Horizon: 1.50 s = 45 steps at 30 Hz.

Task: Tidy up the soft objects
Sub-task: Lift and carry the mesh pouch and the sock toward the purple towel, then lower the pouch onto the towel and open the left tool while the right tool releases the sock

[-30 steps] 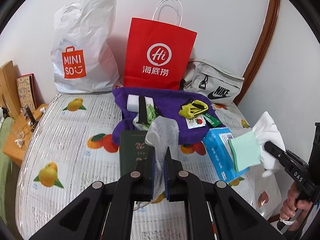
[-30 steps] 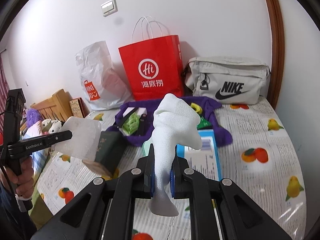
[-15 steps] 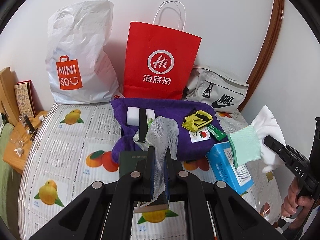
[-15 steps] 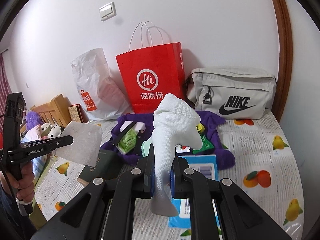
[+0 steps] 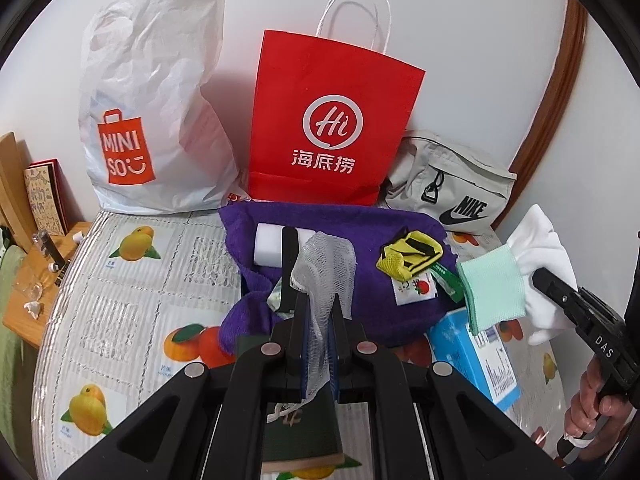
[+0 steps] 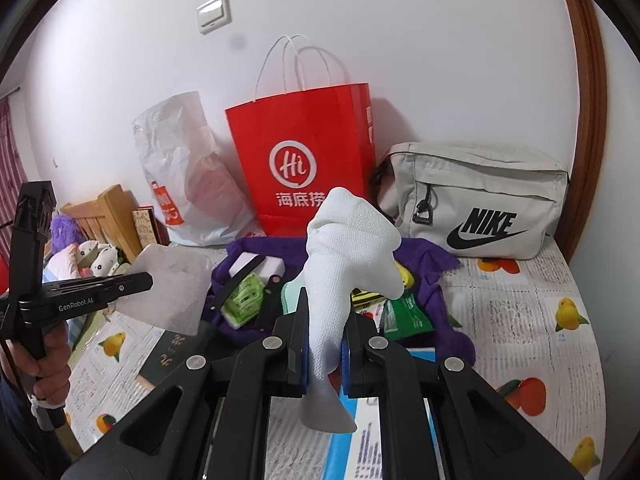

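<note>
Bare patterned tabletop (image 5: 132, 288) lies open left of the cluttered purple towel (image 5: 360, 300), while white plastic bag (image 5: 152, 120), red paper bag (image 5: 332, 120) and grey pouch (image 6: 480, 204) wall off the back

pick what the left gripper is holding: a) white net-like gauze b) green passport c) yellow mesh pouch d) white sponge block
a, the left gripper is shut on the white net-like gauze, whose loose end stands up above the purple towel.

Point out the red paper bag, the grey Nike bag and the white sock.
red paper bag (image 5: 332, 128), left wrist view, on its front panel at the logo.
grey Nike bag (image 6: 480, 200), right wrist view, on its front face.
white sock (image 6: 348, 256), right wrist view, on its upper body.
</note>
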{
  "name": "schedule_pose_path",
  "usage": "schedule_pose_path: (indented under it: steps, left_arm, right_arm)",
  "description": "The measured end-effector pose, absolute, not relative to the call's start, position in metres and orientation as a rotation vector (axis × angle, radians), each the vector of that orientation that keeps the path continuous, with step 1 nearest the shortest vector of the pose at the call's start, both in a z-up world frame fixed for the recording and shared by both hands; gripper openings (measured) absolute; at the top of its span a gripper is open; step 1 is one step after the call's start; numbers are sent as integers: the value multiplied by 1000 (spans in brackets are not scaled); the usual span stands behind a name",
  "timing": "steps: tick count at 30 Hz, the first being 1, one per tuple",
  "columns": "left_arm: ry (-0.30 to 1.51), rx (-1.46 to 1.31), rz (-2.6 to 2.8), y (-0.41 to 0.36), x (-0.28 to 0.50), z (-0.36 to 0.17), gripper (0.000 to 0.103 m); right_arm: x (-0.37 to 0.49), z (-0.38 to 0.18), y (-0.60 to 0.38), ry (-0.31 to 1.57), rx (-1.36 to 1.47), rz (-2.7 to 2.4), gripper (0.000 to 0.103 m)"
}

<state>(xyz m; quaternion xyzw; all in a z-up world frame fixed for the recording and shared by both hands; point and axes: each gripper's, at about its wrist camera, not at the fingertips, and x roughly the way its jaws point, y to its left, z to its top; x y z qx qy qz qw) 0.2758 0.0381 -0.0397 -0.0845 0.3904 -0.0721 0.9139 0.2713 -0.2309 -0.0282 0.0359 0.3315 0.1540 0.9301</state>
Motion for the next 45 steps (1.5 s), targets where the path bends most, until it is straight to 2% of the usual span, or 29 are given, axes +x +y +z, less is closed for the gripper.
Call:
schedule_pose_path:
  steps: [15,24,45]
  left_arm:
    - [820,-135,-181,8,353,-39,8]
    - [867,-151,-222,-5,395,-62,8]
    - [922,-103,-234,-15,407,-83,8]
  right_arm:
    - [356,-34,-225,728,93,308,11]
    - [397,-64,-214,815,117,324,12]
    - [412,-102,-214,963,133,407,12]
